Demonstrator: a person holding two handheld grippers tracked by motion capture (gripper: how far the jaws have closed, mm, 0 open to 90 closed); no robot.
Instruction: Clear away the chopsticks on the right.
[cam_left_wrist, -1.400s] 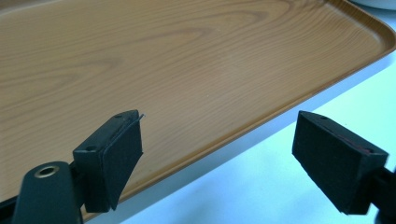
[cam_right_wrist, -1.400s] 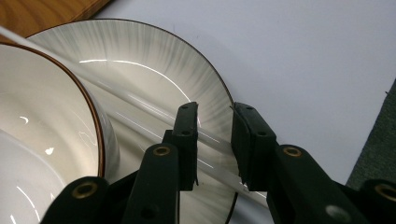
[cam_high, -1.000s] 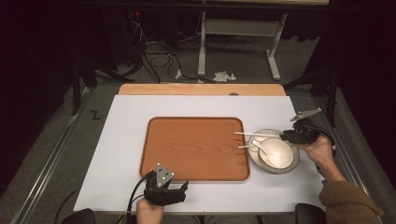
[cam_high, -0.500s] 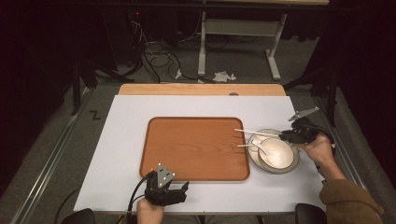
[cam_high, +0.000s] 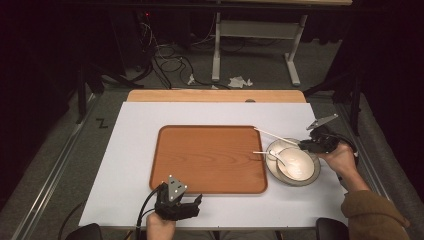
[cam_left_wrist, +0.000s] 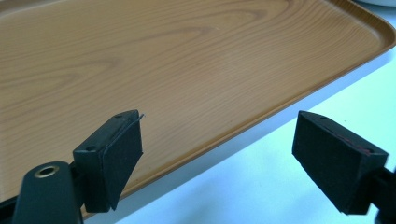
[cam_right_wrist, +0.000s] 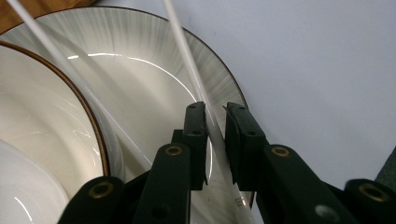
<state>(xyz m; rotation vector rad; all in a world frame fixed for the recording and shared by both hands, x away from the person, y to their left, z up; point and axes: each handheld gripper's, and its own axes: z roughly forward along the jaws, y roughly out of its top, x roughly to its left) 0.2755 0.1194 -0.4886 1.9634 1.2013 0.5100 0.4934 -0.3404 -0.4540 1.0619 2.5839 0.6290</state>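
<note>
1. While the right gripper (cam_high: 311, 145) sits over the far right rim of the plate (cam_high: 310, 176), its jaws are drawn narrow around 1 white chopstick (cam_right_wrist: 187, 60), which runs between the pads in the right gripper view.
2. That chopstick (cam_high: 276, 136) slants from the gripper toward the far right corner of the wooden tray (cam_high: 207, 157), its tip near the tray's rim; whether it touches there I cannot tell.
3. A 2nd chopstick (cam_right_wrist: 51, 51) lies across the plate beside the bowl (cam_right_wrist: 42, 130); in the high view a short white stick (cam_high: 261, 152) reaches from the bowl (cam_high: 296, 164) toward the tray's right edge.
4. A spoon (cam_high: 278, 159) rests in the bowl, and the bowl stands on the plate, just to the right of the tray.
5. Waiting at the near edge of the white table (cam_high: 130, 145), the left gripper (cam_high: 192, 204) has its jaws wide apart and holds nothing; its own view looks across the tray's (cam_left_wrist: 187, 70) bare wood.
6. My reading of the step: the chopstick is gripped but looks not yet lifted clear of the plate, so this is the start of moving tableware onto the tray.
7. The next move calls for a firm hold on a thin, slippery stick, a lift that avoids nudging the 2nd chopstick or the bowl, and a carry leftward onto the tray.
</note>
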